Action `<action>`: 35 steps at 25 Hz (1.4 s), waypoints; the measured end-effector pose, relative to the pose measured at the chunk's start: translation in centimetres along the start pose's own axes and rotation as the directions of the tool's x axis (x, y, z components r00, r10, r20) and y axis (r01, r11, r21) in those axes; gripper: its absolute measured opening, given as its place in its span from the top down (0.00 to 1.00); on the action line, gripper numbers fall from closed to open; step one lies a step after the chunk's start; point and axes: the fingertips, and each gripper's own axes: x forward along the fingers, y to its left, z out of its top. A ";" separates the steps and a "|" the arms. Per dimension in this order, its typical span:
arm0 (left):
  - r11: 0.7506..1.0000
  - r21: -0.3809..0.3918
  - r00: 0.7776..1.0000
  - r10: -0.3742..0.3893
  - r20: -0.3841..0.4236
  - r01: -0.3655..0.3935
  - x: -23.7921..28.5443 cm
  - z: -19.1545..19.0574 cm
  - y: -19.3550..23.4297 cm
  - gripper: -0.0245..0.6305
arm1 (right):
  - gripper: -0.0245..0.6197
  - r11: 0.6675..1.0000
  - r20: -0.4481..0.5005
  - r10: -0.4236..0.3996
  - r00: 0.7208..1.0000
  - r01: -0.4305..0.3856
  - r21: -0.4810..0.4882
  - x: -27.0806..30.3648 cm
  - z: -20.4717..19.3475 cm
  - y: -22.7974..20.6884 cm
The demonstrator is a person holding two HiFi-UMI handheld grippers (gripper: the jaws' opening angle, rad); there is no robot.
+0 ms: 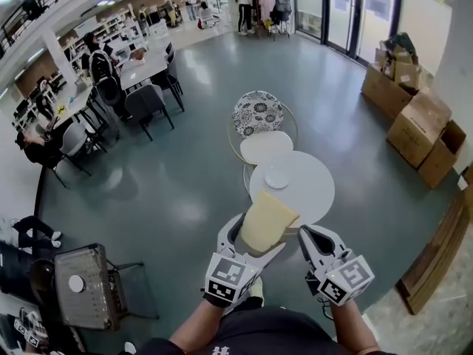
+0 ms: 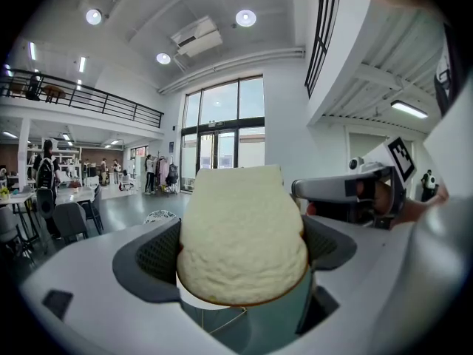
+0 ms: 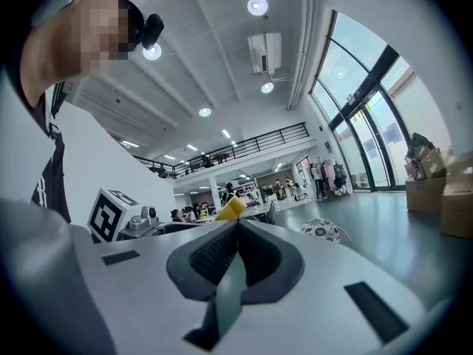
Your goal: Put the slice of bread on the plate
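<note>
Item under inspection: slice of bread [image 1: 267, 220], pale, with a thin brown crust line at its rounded end. It is clamped between the jaws of the left gripper [image 1: 255, 241], which press on its two broad faces; the squared end stands clear beyond the jaws. The left gripper view confirms this: the slice [image 2: 242, 235] fills the gap of the left gripper [image 2: 242, 256], both pads in contact.

Right gripper [image 1: 316, 241]: just beside the left one, on its right. The jaws are pressed together with nothing between them (the right gripper view shows the pads meeting along one seam) [image 3: 236, 254].

Plate [image 1: 277, 177]: small, white, bare, lying on the round white table [image 1: 314, 194]. The slice is not on it. In the head view the slice overlaps the table's near rim, with the plate beyond it and apart.

Surroundings: a smaller round top [image 1: 266, 147] touches the table's far side, with a patterned round seat [image 1: 258, 113] past that. Cardboard boxes [image 1: 414, 117] are stacked well off to the right, on the grey floor [image 1: 192, 176].
</note>
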 end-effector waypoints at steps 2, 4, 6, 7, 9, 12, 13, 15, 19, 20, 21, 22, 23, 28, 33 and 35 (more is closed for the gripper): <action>1.000 0.012 1.000 -0.001 0.006 0.001 1.0 0.3 2.3 0.19 | 0.95 1.000 0.002 -0.006 1.000 0.006 -0.005 2.2 0.2 -0.6; 1.000 0.018 1.000 -0.004 0.009 0.004 1.8 0.6 4.7 0.19 | 0.95 1.000 0.001 -0.014 1.000 0.014 -0.008 4.3 0.4 -1.1; 1.000 0.019 1.000 -0.011 0.006 0.011 2.8 0.7 6.6 0.19 | 0.95 1.000 0.000 -0.028 1.000 0.028 -0.007 6.1 0.6 -1.7; 1.000 0.022 1.000 -0.018 0.005 0.017 3.3 0.6 7.5 0.19 | 0.95 0.999 0.000 -0.039 0.999 0.039 -0.006 6.9 0.7 -2.1; 0.999 0.025 0.999 -0.033 0.001 0.033 4.5 0.5 8.9 0.19 | 0.95 0.998 0.003 -0.062 0.998 0.062 -0.004 8.3 0.8 -3.0; 0.998 0.032 0.999 -0.053 -0.003 0.054 5.9 0.2 11.0 0.19 | 0.95 0.996 0.013 -0.093 0.996 0.093 -0.001 10.3 0.8 -4.1; 0.998 0.035 0.998 -0.059 -0.004 0.059 6.3 0.2 11.7 0.19 | 0.95 0.995 0.015 -0.102 0.995 0.102 0.002 10.8 0.8 -4.4; 0.997 0.036 0.998 -0.067 -0.004 0.067 7.0 0.3 12.8 0.19 | 0.95 0.993 0.015 -0.117 0.993 0.117 0.007 11.6 0.9 -4.8; 0.996 0.046 0.997 -0.082 -0.005 0.082 8.2 0.3 14.2 0.19 | 0.95 0.991 0.019 -0.131 0.991 0.131 0.006 13.1 0.9 -5.4; 0.995 0.048 0.996 -0.085 -0.008 0.086 8.6 0.3 14.4 0.19 | 0.95 0.991 0.020 -0.132 0.991 0.132 0.006 13.3 0.9 -5.7; 0.995 0.050 0.996 -0.089 -0.010 0.089 9.2 0.3 14.4 0.19 | 0.95 0.991 0.020 -0.133 0.991 0.133 0.007 13.4 0.9 -6.1; 0.994 0.051 0.996 -0.092 -0.013 0.093 9.8 0.3 14.3 0.19 | 0.95 0.991 0.021 -0.134 0.991 0.134 0.009 13.6 1.0 -6.8; 0.994 0.053 0.995 -0.096 -0.014 0.097 10.5 0.4 14.3 0.19 | 0.95 0.991 0.021 -0.135 0.991 0.135 0.011 13.7 1.1 -7.5; 0.994 0.057 0.995 -0.095 -0.019 0.096 14.0 0.5 15.1 0.19 | 0.95 0.992 0.035 -0.124 0.992 0.123 0.024 15.2 1.4 -10.8; 0.996 0.042 0.996 -0.079 -0.033 0.080 18.4 0.8 16.5 0.19 | 0.95 0.994 0.037 -0.102 0.994 0.101 0.037 17.3 2.4 -15.4; 0.997 0.037 0.997 -0.071 -0.036 0.072 20.4 0.9 17.1 0.19 | 0.95 0.995 0.033 -0.091 0.995 0.089 0.043 18.2 2.7 -17.4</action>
